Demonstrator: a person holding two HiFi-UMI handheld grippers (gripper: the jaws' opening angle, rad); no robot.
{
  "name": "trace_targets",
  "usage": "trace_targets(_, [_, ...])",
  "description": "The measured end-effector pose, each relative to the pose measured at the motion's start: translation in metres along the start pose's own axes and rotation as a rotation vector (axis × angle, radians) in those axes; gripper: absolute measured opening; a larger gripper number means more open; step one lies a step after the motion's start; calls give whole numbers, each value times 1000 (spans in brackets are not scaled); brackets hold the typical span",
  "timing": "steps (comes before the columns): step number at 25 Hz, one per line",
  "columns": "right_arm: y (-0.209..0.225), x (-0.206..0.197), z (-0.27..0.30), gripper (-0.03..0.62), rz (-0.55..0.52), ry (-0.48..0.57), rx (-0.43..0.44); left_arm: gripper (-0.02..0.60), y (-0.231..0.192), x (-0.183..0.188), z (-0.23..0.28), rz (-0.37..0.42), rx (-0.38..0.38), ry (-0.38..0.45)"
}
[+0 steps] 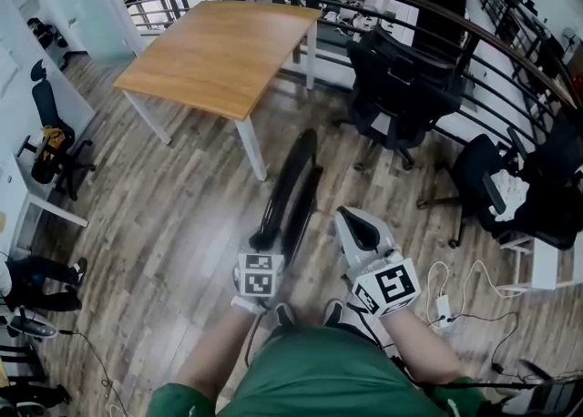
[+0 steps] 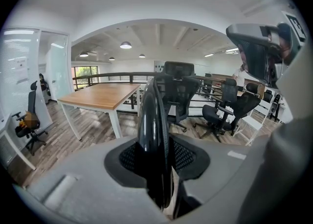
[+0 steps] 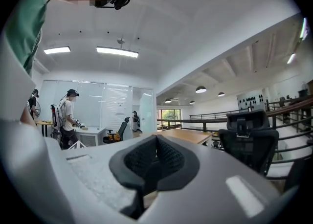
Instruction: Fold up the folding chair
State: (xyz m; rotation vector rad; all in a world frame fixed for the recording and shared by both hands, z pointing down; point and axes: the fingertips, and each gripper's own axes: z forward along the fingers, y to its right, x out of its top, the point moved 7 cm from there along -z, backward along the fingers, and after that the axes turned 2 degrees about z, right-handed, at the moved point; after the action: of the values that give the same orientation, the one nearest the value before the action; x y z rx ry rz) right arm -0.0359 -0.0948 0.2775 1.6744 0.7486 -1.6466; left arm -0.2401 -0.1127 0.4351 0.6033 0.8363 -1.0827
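Hold the folding chair [image 1: 290, 186] upright by its top edge, and confirm that seat and back lie flat together before leaning it or setting it down. Avoid twisting, since a single pinch on a tall, thin panel probably lets it swing. Bring the free gripper in to steady the rim if it sways.

Looks black, glossy and slim, seen edge-on, seemingly closed flat. Appears to rest on the plank floor [image 1: 182, 215] at the middle of the head view, running toward 12 o'clock. Clamped at the near rim by the left gripper [image 1: 265, 244], jaws narrowly apart with pads on both faces. Flanked at 3 o'clock by the right gripper [image 1: 352, 222], jaws fully together on nothing. Backed by a wooden table [image 1: 223, 51] at 11 o'clock and office chairs [image 1: 401, 87] at 1 o'clock.
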Motion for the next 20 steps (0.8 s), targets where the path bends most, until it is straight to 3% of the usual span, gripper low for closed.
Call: trace_targets(20, [10, -1, 1, 3, 2, 17, -25, 117, 7, 0, 4, 26, -2, 14])
